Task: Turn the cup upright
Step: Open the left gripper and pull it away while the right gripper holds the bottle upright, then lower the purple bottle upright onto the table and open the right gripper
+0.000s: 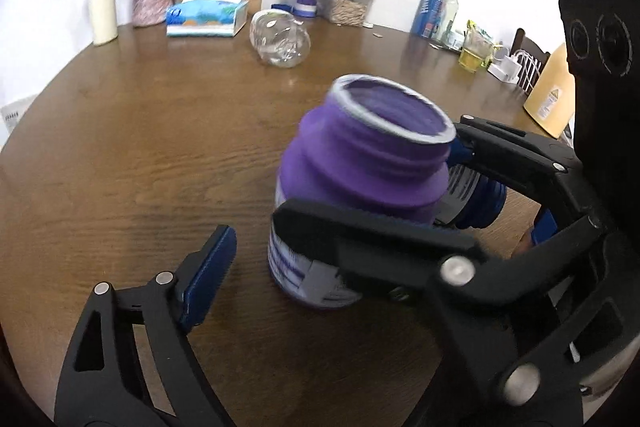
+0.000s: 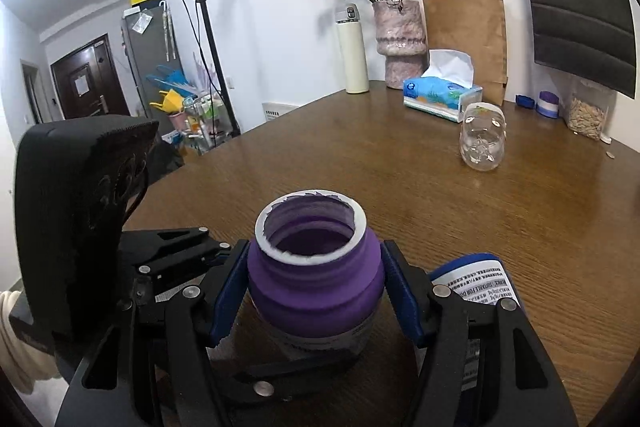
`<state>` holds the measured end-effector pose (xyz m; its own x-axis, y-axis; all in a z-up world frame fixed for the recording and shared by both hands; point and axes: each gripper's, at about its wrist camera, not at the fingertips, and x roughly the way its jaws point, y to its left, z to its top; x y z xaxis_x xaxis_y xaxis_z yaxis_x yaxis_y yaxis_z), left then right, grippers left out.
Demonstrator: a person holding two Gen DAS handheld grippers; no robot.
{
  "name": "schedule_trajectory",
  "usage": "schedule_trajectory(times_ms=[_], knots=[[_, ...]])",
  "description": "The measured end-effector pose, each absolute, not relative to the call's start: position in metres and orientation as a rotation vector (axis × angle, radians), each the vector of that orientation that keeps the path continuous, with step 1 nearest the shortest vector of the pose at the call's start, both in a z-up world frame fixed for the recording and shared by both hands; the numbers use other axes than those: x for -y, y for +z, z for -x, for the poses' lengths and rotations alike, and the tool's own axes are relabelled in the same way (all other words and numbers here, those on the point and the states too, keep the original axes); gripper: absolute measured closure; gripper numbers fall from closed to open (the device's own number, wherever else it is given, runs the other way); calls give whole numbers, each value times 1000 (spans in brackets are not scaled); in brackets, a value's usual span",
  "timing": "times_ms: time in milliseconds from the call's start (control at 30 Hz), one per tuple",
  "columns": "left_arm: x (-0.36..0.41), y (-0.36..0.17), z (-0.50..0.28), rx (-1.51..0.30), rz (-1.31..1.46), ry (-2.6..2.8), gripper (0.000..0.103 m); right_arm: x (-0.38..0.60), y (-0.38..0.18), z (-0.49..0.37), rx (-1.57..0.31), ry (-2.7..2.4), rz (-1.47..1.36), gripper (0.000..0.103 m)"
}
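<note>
A purple ribbed cup (image 2: 316, 279) with a white rim and a printed lower half stands mouth-up on the round wooden table (image 1: 140, 147), leaning slightly in the left wrist view (image 1: 360, 167). My right gripper (image 2: 314, 267) is shut on its purple upper part, a blue pad on each side; from the left wrist it reaches in from the right (image 1: 372, 171). My left gripper (image 1: 316, 251) is open around the cup's lower half. Its left pad (image 1: 208, 279) stands clear of the cup wall, and its other finger is hidden behind the right gripper.
A blue labelled container (image 2: 476, 279) lies just behind the cup. Further back a clear plastic jar (image 1: 280, 41) lies on its side. A tissue box (image 1: 206, 17), vase, white flask and paper bag line the far edge; bottles and a glass (image 1: 474, 53) stand at right.
</note>
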<state>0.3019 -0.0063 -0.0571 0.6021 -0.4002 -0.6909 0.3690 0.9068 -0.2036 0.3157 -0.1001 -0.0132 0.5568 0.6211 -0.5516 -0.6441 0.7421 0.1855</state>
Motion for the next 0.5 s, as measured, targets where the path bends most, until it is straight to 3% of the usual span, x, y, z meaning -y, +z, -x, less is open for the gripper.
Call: schedule_trajectory(times_ms=[167,233,267,500], knots=[[3,-57,-295,-813,57,-435,12,101,-11,-313,-645,753,64,34],[3,-57,-294,-811,56,-423,7,100,-12,-313,-651,746,69,29],[2,-56,-294,-810,57,-412,7,100,-12,-313,-652,740,65,25],[-4,-46,-285,-772,99,-373,6,114,3,-303,-639,754,17,24]])
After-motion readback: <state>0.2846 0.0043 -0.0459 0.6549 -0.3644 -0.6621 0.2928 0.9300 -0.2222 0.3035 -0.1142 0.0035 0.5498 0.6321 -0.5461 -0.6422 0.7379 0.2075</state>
